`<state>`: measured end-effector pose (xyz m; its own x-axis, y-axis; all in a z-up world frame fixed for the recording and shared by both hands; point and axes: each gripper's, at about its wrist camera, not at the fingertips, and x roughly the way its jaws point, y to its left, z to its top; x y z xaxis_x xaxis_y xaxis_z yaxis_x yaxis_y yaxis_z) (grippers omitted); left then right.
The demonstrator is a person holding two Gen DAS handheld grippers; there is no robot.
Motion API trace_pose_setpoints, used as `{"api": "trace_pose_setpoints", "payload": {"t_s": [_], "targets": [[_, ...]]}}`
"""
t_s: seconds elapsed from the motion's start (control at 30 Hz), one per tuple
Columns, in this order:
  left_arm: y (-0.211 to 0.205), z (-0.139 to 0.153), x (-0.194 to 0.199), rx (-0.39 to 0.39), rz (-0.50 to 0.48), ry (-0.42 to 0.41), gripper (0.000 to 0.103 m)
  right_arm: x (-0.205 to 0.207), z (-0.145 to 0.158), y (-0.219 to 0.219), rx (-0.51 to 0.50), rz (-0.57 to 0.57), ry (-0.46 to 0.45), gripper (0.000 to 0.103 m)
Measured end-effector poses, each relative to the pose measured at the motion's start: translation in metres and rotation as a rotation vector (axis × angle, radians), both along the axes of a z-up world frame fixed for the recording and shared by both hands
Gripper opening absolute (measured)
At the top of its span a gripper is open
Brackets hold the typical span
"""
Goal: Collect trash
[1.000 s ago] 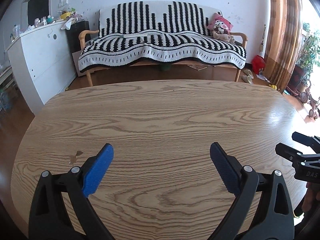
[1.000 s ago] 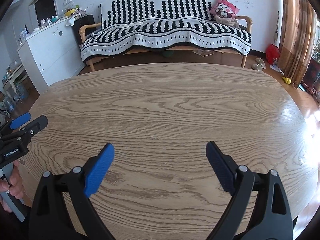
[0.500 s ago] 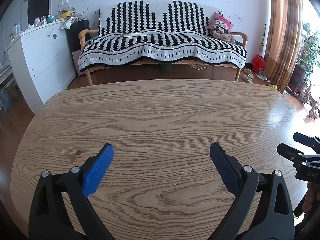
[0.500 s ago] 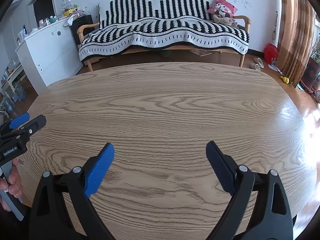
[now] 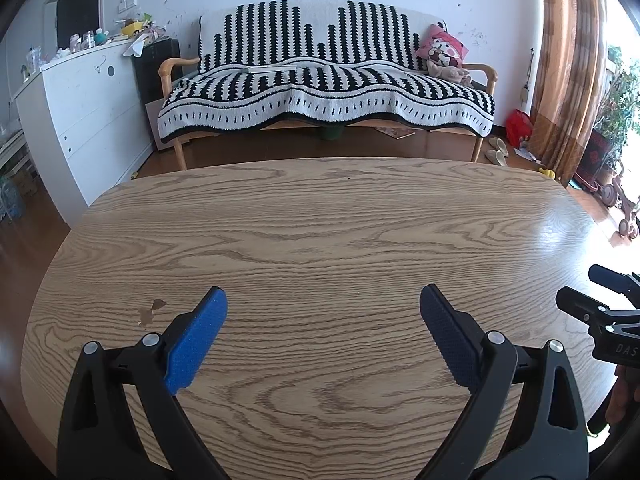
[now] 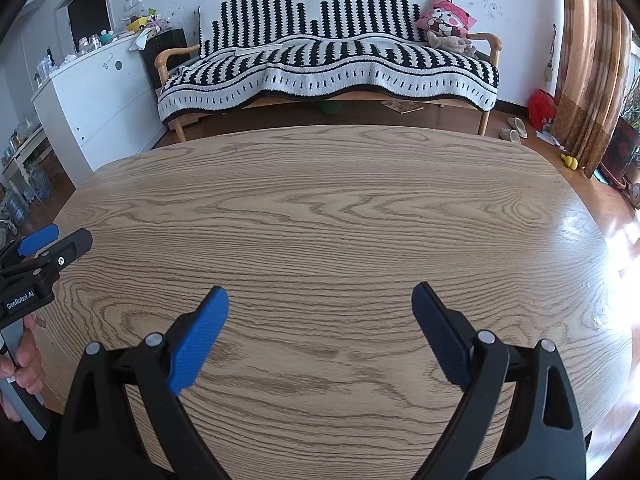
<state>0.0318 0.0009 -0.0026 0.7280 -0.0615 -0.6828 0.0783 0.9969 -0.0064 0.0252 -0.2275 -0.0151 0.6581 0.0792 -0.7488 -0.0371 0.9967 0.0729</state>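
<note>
My left gripper [image 5: 323,300] is open and empty, held over the near part of a bare oval wooden table [image 5: 320,232]. My right gripper [image 6: 320,298] is open and empty over the same table [image 6: 328,216]. Each gripper shows at the edge of the other's view: the right one [image 5: 600,312] at the right edge, the left one [image 6: 44,248] at the left edge. No trash shows on the tabletop. A small brown chip mark [image 5: 150,312] sits on the wood left of my left fingers.
A sofa with a black-and-white striped blanket [image 5: 324,84] stands beyond the table, with a pink plush cushion [image 5: 442,46] on it. A white cabinet [image 5: 88,100] is at the left. A curtain [image 5: 560,68], a red bag [image 5: 518,126] and slippers [image 5: 496,150] are at the right.
Both views have shifted very slightly; the grippers stay open over the table and nothing was picked up.
</note>
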Motion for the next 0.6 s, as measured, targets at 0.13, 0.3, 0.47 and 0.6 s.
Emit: {"api": "trace_pose_setpoints", "payload": {"t_s": [0.13,0.3,0.47,0.6], "targets": [[0.001,-0.004,-0.003,0.0,0.004,0.003,0.094,0.0,0.0,0.0,-0.001,-0.001,-0.001,0.09],[0.002,-0.005,-0.004,0.0,0.006,0.005,0.094,-0.003,0.0,-0.003,-0.005,0.0,-0.002,0.09],[0.004,-0.009,-0.007,0.003,0.014,0.012,0.094,-0.003,0.0,-0.003,-0.005,0.0,-0.001,0.09],[0.006,-0.011,-0.008,-0.012,0.01,0.025,0.094,-0.004,0.0,-0.005,-0.008,0.001,0.001,0.09]]}}
